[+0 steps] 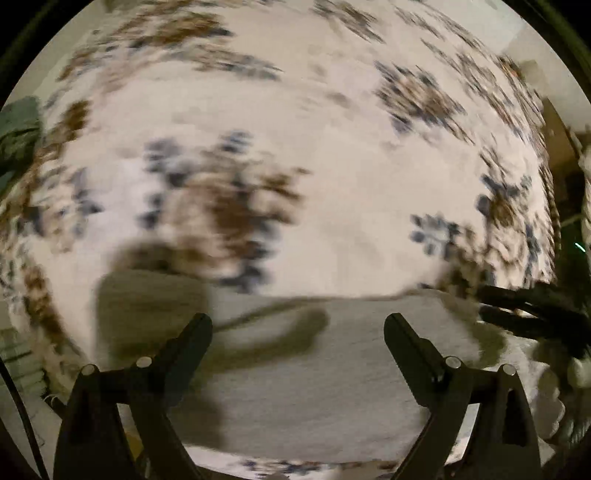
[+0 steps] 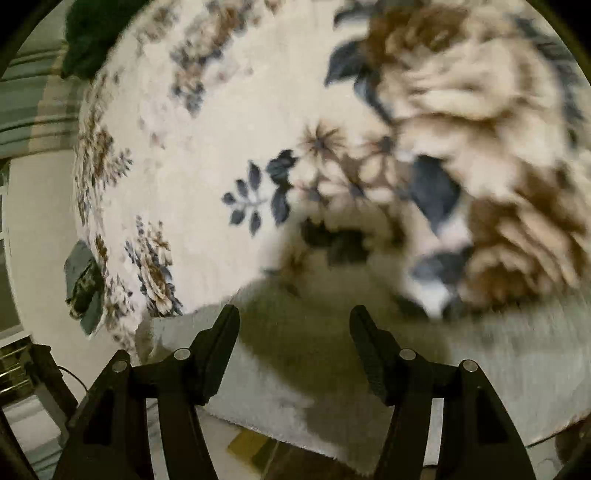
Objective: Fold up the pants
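Left wrist view was motion-blurred: left gripper point(image 1: 298, 325) had its jaws spread wide w/ nothing between them, hovering over the pale grey-white pants point(image 1: 332, 369), which lay flat at the near edge of a floral blanket point(image 1: 332, 203) (cream w/ brown & blue flowers). Gripper shadows fell across the fabric. At the right edge of that view, dark fingers of the other tool showed by the pants' edge, too blurred to read further. Right wrist view: right gripper point(image 2: 294, 321) also wide open, holding nothing, above the pants point(image 2: 332, 398) near the blanket's point(image 2: 207, 155) near edge. Dark green cloth point(image 2: 96, 33) sat at the blanket's far left corner; a small grey patterned item point(image 2: 83, 280) lay by its left edge.
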A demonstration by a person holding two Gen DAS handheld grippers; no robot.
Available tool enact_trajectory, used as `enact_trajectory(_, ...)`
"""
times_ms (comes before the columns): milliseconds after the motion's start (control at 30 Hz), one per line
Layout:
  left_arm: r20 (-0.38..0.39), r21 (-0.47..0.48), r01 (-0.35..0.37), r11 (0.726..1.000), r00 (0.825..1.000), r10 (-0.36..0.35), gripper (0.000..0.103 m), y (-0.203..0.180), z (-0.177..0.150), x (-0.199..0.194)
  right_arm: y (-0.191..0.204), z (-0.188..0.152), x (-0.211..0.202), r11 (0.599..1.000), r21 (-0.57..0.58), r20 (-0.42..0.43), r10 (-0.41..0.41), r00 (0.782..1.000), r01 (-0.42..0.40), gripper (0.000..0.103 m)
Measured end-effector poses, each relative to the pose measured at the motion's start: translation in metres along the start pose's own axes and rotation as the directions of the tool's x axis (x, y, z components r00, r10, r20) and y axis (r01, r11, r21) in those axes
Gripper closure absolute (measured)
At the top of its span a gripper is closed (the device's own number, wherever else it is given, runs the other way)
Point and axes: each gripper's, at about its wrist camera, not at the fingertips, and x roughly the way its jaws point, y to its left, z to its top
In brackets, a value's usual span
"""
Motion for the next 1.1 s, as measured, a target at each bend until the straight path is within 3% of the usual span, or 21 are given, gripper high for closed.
enact_trajectory(33, -0.009, 0.01, 0.004, 1.0, 1.0, -0.004, 0.008, -0.014, 0.0, 0.007, -0.01, 0.009, 0.011, 1.0, 0.009, -0.07, 0.031, 0.997, -0.03, 0.038)
enact_trajectory(100, -0.029, 0.045, -0.034, 0.998, 0.999, 0.036, 0.008, -0.037, -0.002, 0.023, -0.015, 0.009, 0.02, 0.999, -0.029, -0.131, 0.009, 0.991, -0.013, 0.038)
enact_trajectory(200, -0.084, 0.034, -0.065, 0.997, 0.994, 0.067, 0.008, -0.046, -0.014, 0.044, -0.013, -0.014, 0.019, 0.992, -0.113, -0.212, 0.037, 0.977, -0.062, 0.038)
enact_trajectory(267, -0.122, 0.0, -0.08, 0.997, 0.989, 0.079, 0.008, -0.041, -0.024, 0.056, -0.009, -0.034, 0.018, 0.976, -0.181, -0.292, 0.066, 0.954, -0.123, 0.038)
enact_trajectory(400, -0.165, -0.051, -0.125, 0.991, 0.98, 0.115, 0.008, -0.025, -0.043, 0.069, 0.001, -0.058, 0.032, 0.937, -0.317, -0.449, -0.014, 0.893, -0.145, 0.038)
enact_trajectory(467, -0.187, -0.066, -0.147, 0.987, 0.973, 0.132, 0.008, -0.017, -0.051, 0.076, 0.002, -0.048, 0.036, 0.933, -0.344, -0.424, -0.059, 0.904, -0.101, 0.038)
enact_trajectory(600, -0.216, -0.105, -0.16, 0.981, 0.967, 0.135, 0.008, 0.0, -0.058, 0.086, -0.006, -0.009, 0.046, 0.964, -0.241, -0.347, 0.02, 0.938, -0.109, 0.038)
enact_trajectory(667, -0.213, -0.109, -0.164, 0.98, 0.967, 0.138, 0.008, 0.004, -0.056, 0.087, -0.002, 0.003, 0.063, 0.968, -0.207, -0.37, 0.056, 0.927, -0.142, 0.038)
enact_trajectory(700, -0.213, -0.112, -0.162, 0.98, 0.968, 0.136, 0.008, 0.005, -0.055, 0.086, 0.003, 0.003, 0.071, 0.967, -0.217, -0.392, 0.038, 0.919, -0.133, 0.038)
enact_trajectory(767, -0.207, -0.131, -0.146, 0.981, 0.971, 0.117, 0.008, 0.009, -0.051, 0.078, 0.014, -0.003, 0.075, 0.954, -0.286, -0.382, -0.028, 0.924, -0.089, 0.044)
enact_trajectory(833, -0.18, -0.147, -0.121, 0.982, 0.979, 0.093, 0.008, 0.014, -0.049, 0.062, 0.021, -0.006, 0.066, 0.95, -0.306, -0.333, -0.049, 0.942, -0.059, 0.094)
enact_trajectory(900, -0.145, -0.164, -0.101, 0.981, 0.986, 0.077, 0.008, 0.018, -0.05, 0.047, 0.021, 0.003, 0.043, 0.962, -0.265, -0.243, -0.005, 0.97, -0.062, 0.094)
enact_trajectory(933, -0.126, -0.17, -0.102, 0.98, 0.989, 0.081, 0.008, 0.023, -0.05, 0.038, 0.022, 0.014, 0.019, 0.969, -0.234, -0.144, 0.049, 0.988, -0.082, 0.094)
enact_trajectory(967, -0.116, -0.176, -0.102, 0.979, 0.99, 0.082, 0.008, 0.027, -0.051, 0.033, 0.018, 0.021, 0.0, 0.972, -0.207, -0.085, 0.092, 0.992, -0.108, 0.094)
enact_trajectory(1033, -0.106, -0.199, -0.104, 0.975, 0.991, 0.084, 0.008, 0.039, -0.054, 0.027, 0.01, 0.034, -0.017, 0.979, -0.15, -0.067, 0.131, 0.989, -0.139, 0.09)
enact_trajectory(1067, -0.104, -0.211, -0.111, 0.971, 0.99, 0.091, 0.008, 0.046, -0.056, 0.027, 0.006, 0.039, -0.018, 0.985, -0.125, -0.072, 0.113, 0.991, -0.121, 0.088)
enact_trajectory(1100, -0.113, -0.222, -0.117, 0.968, 0.989, 0.094, 0.008, 0.053, -0.057, 0.029, 0.003, 0.045, -0.021, 0.992, -0.115, -0.062, 0.039, 0.997, -0.046, 0.077)
